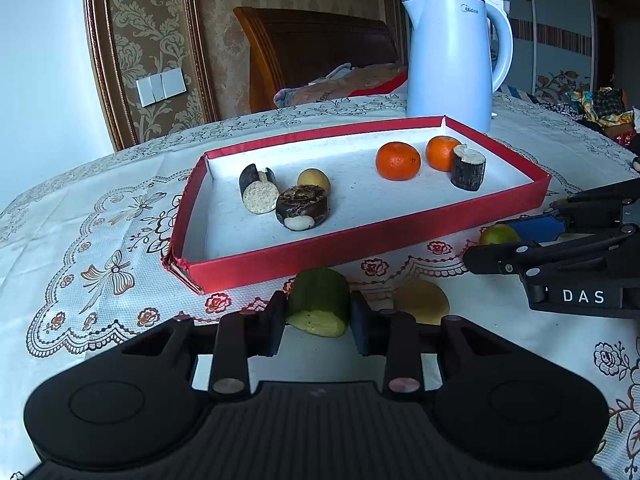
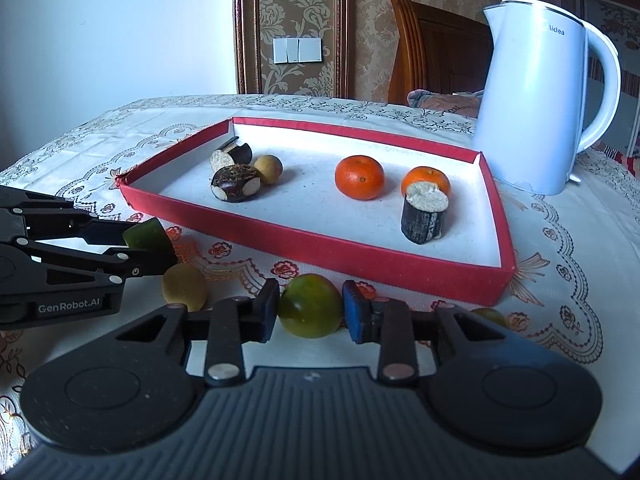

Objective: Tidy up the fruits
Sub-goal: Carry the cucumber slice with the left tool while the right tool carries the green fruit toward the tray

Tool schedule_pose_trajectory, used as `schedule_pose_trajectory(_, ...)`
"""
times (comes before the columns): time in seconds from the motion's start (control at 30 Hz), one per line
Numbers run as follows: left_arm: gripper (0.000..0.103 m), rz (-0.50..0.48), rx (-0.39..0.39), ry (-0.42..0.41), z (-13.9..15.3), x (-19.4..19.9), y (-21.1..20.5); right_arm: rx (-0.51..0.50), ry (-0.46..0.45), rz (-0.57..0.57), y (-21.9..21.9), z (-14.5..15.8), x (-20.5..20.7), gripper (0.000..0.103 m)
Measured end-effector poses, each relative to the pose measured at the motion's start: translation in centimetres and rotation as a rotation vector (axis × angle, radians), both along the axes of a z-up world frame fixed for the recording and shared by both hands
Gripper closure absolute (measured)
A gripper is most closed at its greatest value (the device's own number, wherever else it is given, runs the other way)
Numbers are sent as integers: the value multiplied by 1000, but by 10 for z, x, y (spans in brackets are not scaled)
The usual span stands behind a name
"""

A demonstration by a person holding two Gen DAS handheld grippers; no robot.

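Observation:
A red tray (image 1: 320, 246) (image 2: 320, 246) with a white floor holds two oranges (image 1: 398, 161) (image 2: 359, 177), a small tan fruit (image 1: 313, 181) (image 2: 269, 169) and three dark cut pieces (image 1: 302, 208) (image 2: 235, 183). My left gripper (image 1: 319, 314) is shut on a green cut fruit piece (image 1: 319, 306) just in front of the tray; it also shows in the right wrist view (image 2: 146, 236). My right gripper (image 2: 310, 310) is shut on a round green fruit (image 2: 311, 311), also in front of the tray. A tan fruit (image 1: 421, 301) (image 2: 184, 286) lies on the cloth between the grippers.
A white kettle (image 1: 454, 56) (image 2: 536, 92) stands behind the tray's right end. A lace tablecloth (image 1: 100, 264) (image 2: 560, 248) covers the table. A wooden chair (image 1: 316, 48) stands behind the table. Another small fruit (image 2: 490, 315) lies right of my right gripper.

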State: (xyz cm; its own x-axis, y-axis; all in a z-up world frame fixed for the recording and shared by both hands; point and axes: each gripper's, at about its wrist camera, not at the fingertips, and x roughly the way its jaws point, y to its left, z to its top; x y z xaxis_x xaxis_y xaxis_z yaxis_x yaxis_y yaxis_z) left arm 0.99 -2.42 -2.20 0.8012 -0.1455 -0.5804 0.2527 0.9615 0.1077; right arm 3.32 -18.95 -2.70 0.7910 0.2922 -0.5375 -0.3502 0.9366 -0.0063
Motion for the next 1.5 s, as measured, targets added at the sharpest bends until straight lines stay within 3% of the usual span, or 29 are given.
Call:
schedule_pose_trajectory(0.47,70,11,-22,-12,2,-2,4,8,-28,-28,-3,3,-3,72)
schedule_pose_trajectory(0.87,70,17,-62,-73,10,-9,8,36,-122,-76,-9,12,-13,72)
schedule_pose_trajectory(1.0,70,35,-97,-87,16,-8,12,63,-168,-135,-18,21,-13,72)
schedule_pose_trajectory(1.17,70,67,-157,-74,25,4,16,61,-154,-164,-26,28,2,72)
schedule_pose_trajectory(1.33,70,88,-137,-108,34,19,4,20,-156,-182,-21,31,18,72)
schedule_pose_trajectory(1.5,70,81,-115,-88,34,30,1,13,-147,-191,-20,31,31,72)
